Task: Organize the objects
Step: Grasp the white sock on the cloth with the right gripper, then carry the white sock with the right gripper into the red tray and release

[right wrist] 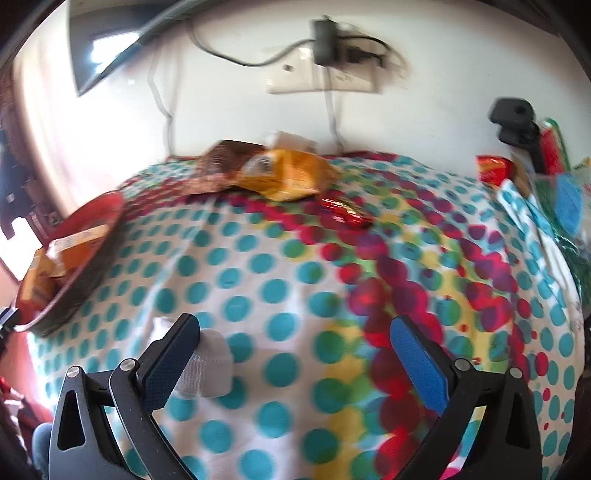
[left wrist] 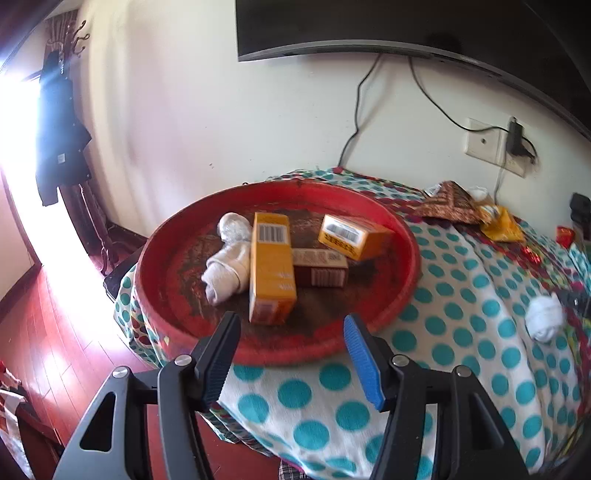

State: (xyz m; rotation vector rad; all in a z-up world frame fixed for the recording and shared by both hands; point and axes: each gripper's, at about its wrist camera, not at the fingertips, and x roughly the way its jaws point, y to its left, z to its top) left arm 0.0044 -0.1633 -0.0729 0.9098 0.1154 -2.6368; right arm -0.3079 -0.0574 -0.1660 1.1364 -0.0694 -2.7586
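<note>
A round red tray [left wrist: 400, 236] sits on the polka-dot cloth [left wrist: 461, 325] and holds two yellow boxes [left wrist: 271, 266] [left wrist: 352, 236], a brown box [left wrist: 321, 267] and rolled white socks [left wrist: 229, 258]. My left gripper [left wrist: 291, 332] is open and empty just in front of the tray's near rim. A white rolled sock [left wrist: 545, 319] lies on the cloth to the right. In the right wrist view my right gripper [right wrist: 295, 339] is open and empty above the cloth, with that white sock [right wrist: 210, 365] by its left finger. The tray [right wrist: 107, 218] is at the left.
Snack packets, brown [right wrist: 218, 166] and yellow [right wrist: 288, 173], lie at the back of the cloth with a red wrapper [right wrist: 343, 214]. More items and a black object [right wrist: 517, 118] stand at the far right. A TV [left wrist: 406, 26] and wall socket [left wrist: 484, 140] are behind.
</note>
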